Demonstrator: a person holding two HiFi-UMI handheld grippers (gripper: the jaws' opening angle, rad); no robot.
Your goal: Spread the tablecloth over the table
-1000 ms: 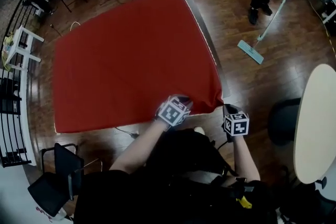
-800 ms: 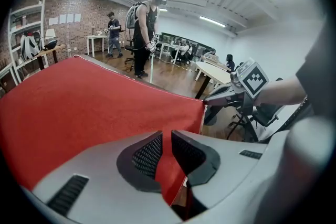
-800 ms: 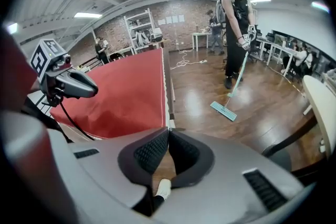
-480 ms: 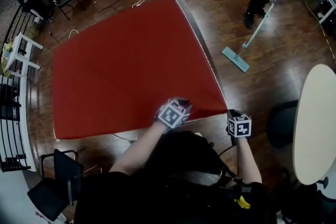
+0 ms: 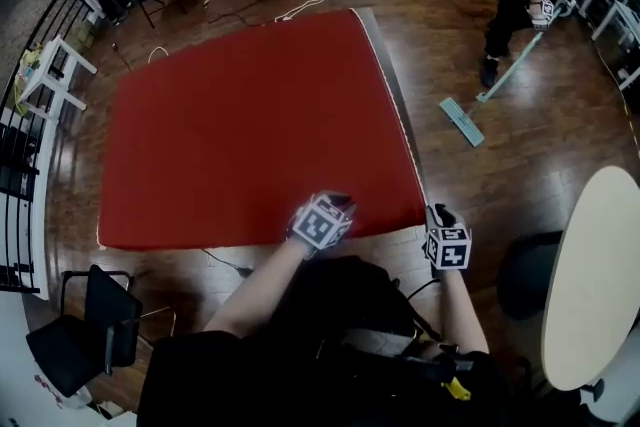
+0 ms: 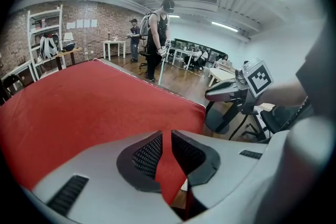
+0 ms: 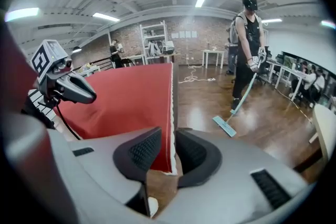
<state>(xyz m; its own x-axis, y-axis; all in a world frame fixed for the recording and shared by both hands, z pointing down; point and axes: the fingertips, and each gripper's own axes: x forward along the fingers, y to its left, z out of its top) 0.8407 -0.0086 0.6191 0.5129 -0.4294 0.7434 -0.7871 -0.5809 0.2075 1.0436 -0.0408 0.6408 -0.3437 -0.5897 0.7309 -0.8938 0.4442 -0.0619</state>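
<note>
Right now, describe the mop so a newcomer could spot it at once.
Start at the big red tablecloth. On the wooden floor to its right, a standing person holds the mop. Its long handle and flat pale-blue head set it apart.

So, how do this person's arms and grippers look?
Left gripper and right gripper: pale grey shells, black grid-textured pads, each with a cube of black-and-white markers. A black cable hangs off the left one. Forearms bare, top black. The right's jaws have just been opening, tablecloth edge between them.
</note>
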